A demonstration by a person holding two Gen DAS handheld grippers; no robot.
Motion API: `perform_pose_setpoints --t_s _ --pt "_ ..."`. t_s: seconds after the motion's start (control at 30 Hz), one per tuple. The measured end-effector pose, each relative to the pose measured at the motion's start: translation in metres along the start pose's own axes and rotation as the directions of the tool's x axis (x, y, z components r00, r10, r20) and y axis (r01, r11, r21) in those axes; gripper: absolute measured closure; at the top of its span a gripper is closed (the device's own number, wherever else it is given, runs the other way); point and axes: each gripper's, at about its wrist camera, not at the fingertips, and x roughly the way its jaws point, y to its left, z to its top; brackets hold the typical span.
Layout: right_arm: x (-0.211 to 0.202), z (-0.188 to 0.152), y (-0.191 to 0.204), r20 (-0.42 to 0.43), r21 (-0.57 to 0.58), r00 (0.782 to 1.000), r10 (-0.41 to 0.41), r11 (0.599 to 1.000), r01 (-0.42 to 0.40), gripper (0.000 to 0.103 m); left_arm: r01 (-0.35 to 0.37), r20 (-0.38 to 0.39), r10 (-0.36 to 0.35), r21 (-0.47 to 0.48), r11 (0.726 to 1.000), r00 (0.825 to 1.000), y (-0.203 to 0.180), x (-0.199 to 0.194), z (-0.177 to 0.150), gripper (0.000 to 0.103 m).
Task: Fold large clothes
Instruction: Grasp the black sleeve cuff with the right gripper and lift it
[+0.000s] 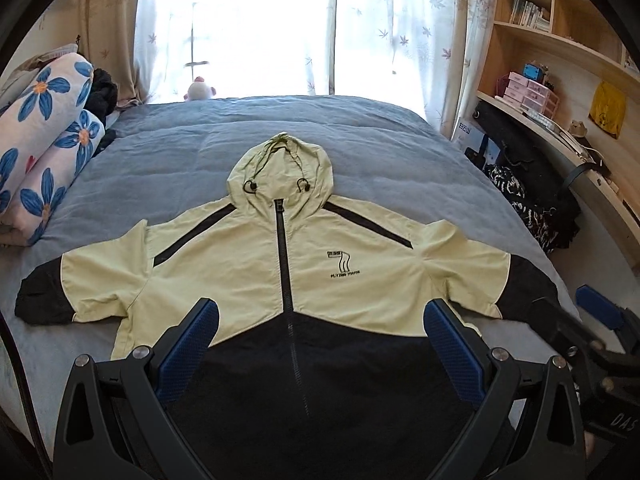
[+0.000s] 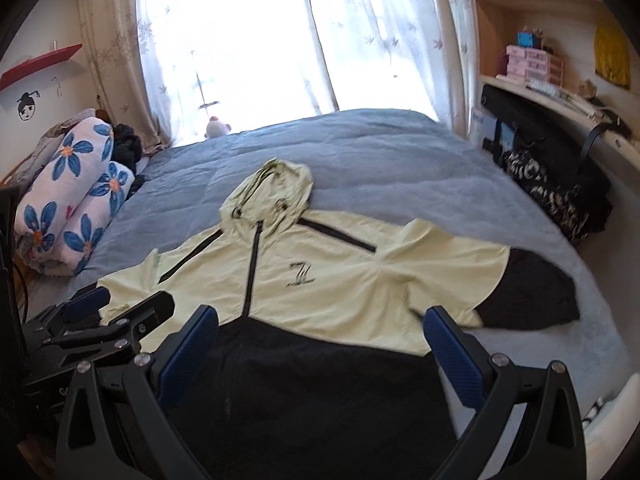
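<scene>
jacket spread flat on the bed, both grippers held above its hem

at the far left of the bed [image 1: 168,160], a rolled quilt [image 1: 48,136] with blue flowers lies against the edge, and a dark bundle of cloth [image 1: 102,94] sits just behind it. a small plush toy [image 1: 199,90] rests at the head of the bed, in front of the bright curtains [image 1: 248,28].

the jacket [image 1: 248,264] lies face up in the middle of the blue cover, zipped, with its hood [image 1: 280,172] pointing toward the window. its left sleeve [image 1: 60,288] and its right sleeve [image 1: 496,280] both stretch outward, pale with black cuffs. the lower body of the jacket is black and lies nearest the cameras.

the left gripper [image 1: 318,336] hovers over the black hem, its blue-padded fingers [image 1: 188,344] spread wide apart with nothing between them. the right gripper [image 2: 322,340] hangs just beside it, toward the right sleeve; its fingers [image 2: 452,356] are likewise wide apart and empty. each gripper shows at the edge of the other's view.

to the right of the bed, a black-and-white patterned bag [image 1: 528,212] stands on the floor. beyond it runs a desk [image 1: 560,140], with wooden shelves [image 1: 560,12] of books above.
</scene>
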Motion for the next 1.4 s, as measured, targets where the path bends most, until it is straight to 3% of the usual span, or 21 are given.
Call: perform_pose_setpoints --t_s 0.3,0.5,0.77,0.97,1.1,1.23,1.3,1.4 --pt "-0.001 0.043 -0.073 0.016 0.041 0.998 -0.067 0.997 0.066 0.000 -0.016 0.008 0.016 0.052 0.999 1.000 -0.041 0.035 0.029 0.001" --pt "0.002 0.055 -0.116 0.028 0.059 0.994 -0.105 0.993 0.103 0.000 -0.014 0.003 0.014 0.094 0.996 1.000 -0.078 0.059 0.042 0.001" --pt "0.048 0.054 -0.205 -0.093 0.160 0.976 -0.199 0.964 0.212 0.000 -0.025 0.018 0.022 0.129 0.991 1.000 -0.124 0.088 0.059 0.001" --pt "0.099 0.036 -0.311 -0.260 0.287 0.921 -0.291 0.887 0.362 0.002 -0.060 0.025 0.057 0.150 0.987 0.998 -0.153 0.131 0.065 0.001" --pt "0.133 0.006 -0.377 -0.398 0.396 0.880 -0.259 0.817 0.419 0.013 -0.064 0.010 0.063 0.130 0.989 0.998 -0.164 0.168 0.060 0.001" --pt "0.154 -0.027 -0.423 -0.504 0.451 0.830 -0.240 0.747 0.489 0.014 -0.068 -0.026 0.072 0.118 0.991 0.997 -0.179 0.206 0.050 0.001" --pt "0.160 -0.040 -0.436 -0.528 0.486 0.822 -0.211 0.719 0.497 0.014 -0.081 -0.035 0.086 0.120 0.989 0.996 -0.186 0.222 0.046 0.001" --pt "0.164 -0.055 -0.447 -0.531 0.547 0.831 -0.168 0.681 0.487 0.014 -0.113 -0.059 0.121 0.125 0.986 0.991 -0.199 0.247 0.039 0.001"
